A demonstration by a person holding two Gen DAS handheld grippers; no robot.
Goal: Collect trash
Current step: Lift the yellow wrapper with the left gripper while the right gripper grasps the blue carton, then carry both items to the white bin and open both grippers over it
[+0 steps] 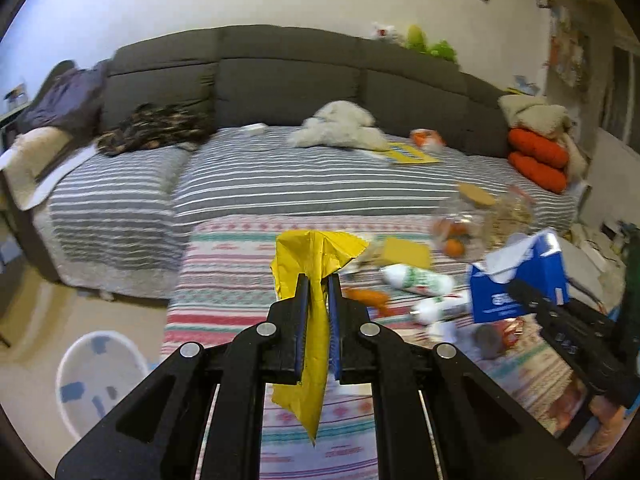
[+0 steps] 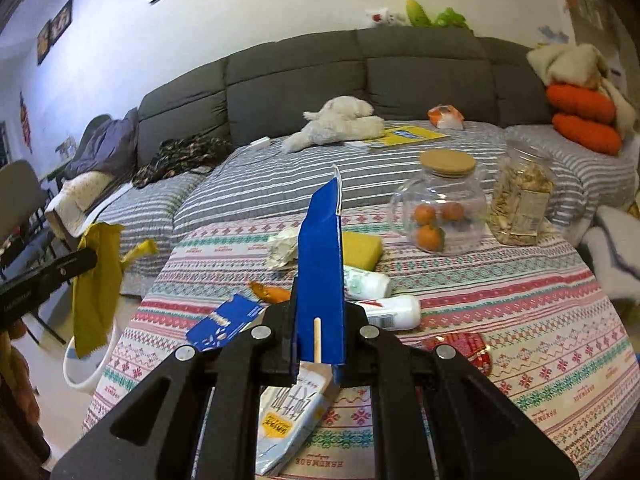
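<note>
Trash litters the patterned desk (image 2: 520, 304): a crumpled paper wad (image 2: 285, 247), white wrappers (image 2: 394, 310) and a red packet (image 2: 466, 346). Clear of that surface, the left gripper (image 1: 319, 280) is clenched on a yellow wrapper (image 1: 316, 256), and the right gripper (image 2: 319, 280) is clenched on a blue carton (image 2: 320, 264), flattened and upright. A white bin (image 1: 98, 376) sits on the floor just beside the desk.

Table centre cluttered: glass jar (image 2: 438, 204), nut container (image 2: 520, 204), white bottles (image 2: 390, 312). Right tablecloth (image 2: 540, 320) stretch open.
</note>
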